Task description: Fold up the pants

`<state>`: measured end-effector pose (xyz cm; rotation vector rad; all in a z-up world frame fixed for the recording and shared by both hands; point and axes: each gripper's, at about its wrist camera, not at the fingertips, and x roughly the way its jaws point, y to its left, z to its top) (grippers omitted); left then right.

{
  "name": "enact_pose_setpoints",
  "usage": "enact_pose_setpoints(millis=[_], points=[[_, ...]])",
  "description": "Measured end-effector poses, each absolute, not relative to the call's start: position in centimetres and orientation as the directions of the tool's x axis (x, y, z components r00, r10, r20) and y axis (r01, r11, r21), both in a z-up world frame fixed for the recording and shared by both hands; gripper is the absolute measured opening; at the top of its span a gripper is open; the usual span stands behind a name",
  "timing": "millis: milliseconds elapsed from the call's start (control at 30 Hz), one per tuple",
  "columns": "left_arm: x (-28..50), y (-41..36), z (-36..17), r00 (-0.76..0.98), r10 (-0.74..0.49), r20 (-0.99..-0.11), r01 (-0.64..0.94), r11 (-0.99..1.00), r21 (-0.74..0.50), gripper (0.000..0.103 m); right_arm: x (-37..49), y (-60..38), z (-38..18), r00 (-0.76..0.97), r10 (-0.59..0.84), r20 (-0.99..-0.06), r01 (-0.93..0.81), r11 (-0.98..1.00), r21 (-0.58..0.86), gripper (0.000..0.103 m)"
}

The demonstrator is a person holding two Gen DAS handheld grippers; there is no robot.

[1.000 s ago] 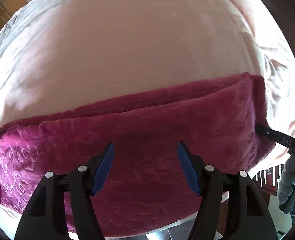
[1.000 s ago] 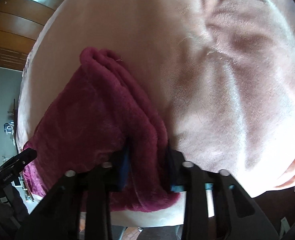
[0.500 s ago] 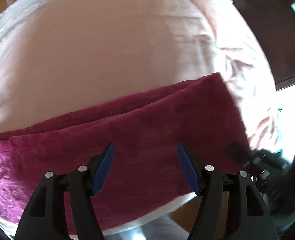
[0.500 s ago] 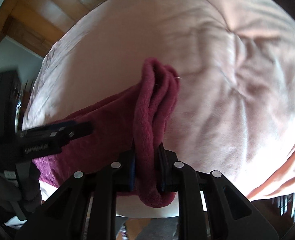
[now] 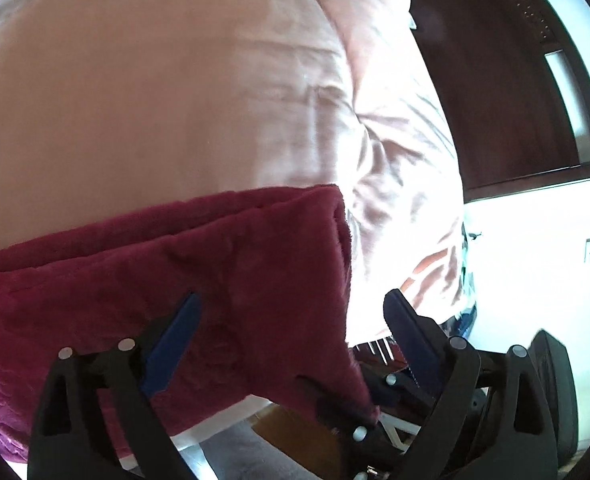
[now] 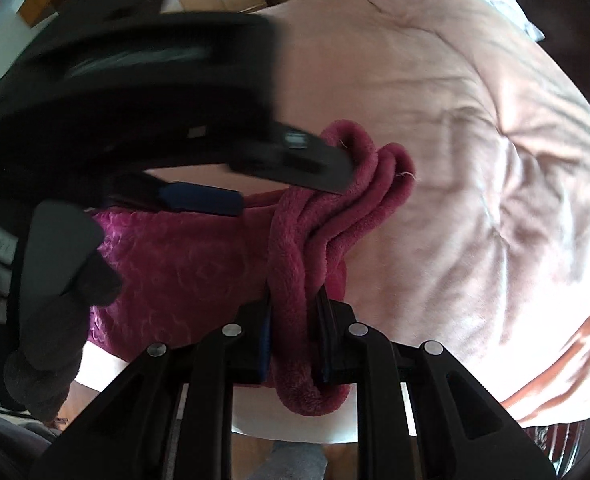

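Note:
Dark red fleece pants [image 5: 199, 276] lie folded lengthwise on a pink bedspread [image 5: 143, 96], near its front edge. My left gripper [image 5: 291, 320] hovers over the pants' right end. Its jaws are opening wide and the blue pads [image 5: 175, 344] press on nothing. In the right wrist view my right gripper [image 6: 293, 320] is shut on the bunched end of the pants [image 6: 295, 248], which rises off the bed in thick folds. The left gripper [image 6: 287, 188] shows there blurred, close above the pants. The right gripper's fingers [image 5: 355, 420] hold the pants' lifted corner in the left wrist view.
A gloved hand [image 6: 55, 320] holds the left gripper's handle. The bedspread [image 6: 475, 160] spreads wrinkled to the right. A dark wooden headboard [image 5: 515, 92] stands at the far right, with wooden floor [image 6: 255, 452] below the bed's front edge.
The left gripper's jaws have widened and it has shifted toward the pants' right end. The right gripper has lifted the bunched end and swung it toward the left gripper.

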<state>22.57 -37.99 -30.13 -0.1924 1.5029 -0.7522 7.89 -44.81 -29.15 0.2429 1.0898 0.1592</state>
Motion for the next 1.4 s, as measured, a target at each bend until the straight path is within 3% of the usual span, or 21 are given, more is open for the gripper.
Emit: enact_pose_setpoints(millis=[167, 467, 533, 567, 633, 733, 900, 967, 1400], points=[[22.9, -37.8, -31.1, -0.193, -0.561, -0.805, 0.290, 0.752, -0.593, 0.092, 7.4, -43.7, -28.8, 0.470, 0.245, -0.848, -0.033, 0.965, 0.261, 0.018], [21.2, -37.9, -31.7, -0.302, -0.473, -0.828, 0.379, 0.737, -0.560, 0.089, 6.9, -39.7, -27.7, 0.495, 0.247, -0.833, -0.151, 0.968, 0.198, 0.018], [21.2, -37.3, -31.8, -0.299, -0.458, -0.837, 0.376, 0.750, -0.544, 0.067, 6.7, -39.3, -27.9, 0.491, 0.254, -0.833, -0.167, 0.966, 0.196, 0.018], [21.3, -36.7, -32.0, -0.301, -0.459, -0.836, 0.360, 0.757, -0.546, 0.061, 6.7, -38.9, -27.9, 0.488, 0.256, -0.835, -0.173, 0.965, 0.195, 0.018], [21.6, -35.3, -32.2, -0.294, -0.459, -0.838, 0.327, 0.776, -0.539, 0.032, 6.7, -38.3, -27.9, 0.486, 0.255, -0.836, -0.178, 0.965, 0.191, 0.018], [22.1, -32.9, -32.0, -0.265, -0.475, -0.839, 0.294, 0.789, -0.539, 0.019, 7.0, -37.4, -27.6, 0.478, 0.267, -0.837, -0.180, 0.962, 0.204, 0.021], [22.2, -28.3, -30.6, -0.196, -0.496, -0.846, 0.293, 0.793, -0.533, 0.017, 6.8, -35.6, -26.7, 0.462, 0.323, -0.826, -0.201, 0.945, 0.257, 0.048], [22.3, -26.1, -30.2, -0.175, -0.513, -0.840, 0.273, 0.795, -0.542, 0.017, 6.4, -35.1, -26.3, 0.449, 0.345, -0.824, -0.210, 0.937, 0.278, 0.052], [20.8, -6.6, -27.9, -0.035, -0.518, -0.854, 0.169, 0.839, -0.516, 0.017, 6.5, -30.4, -26.9, 0.353, 0.391, -0.850, -0.212, 0.918, 0.334, 0.053]])
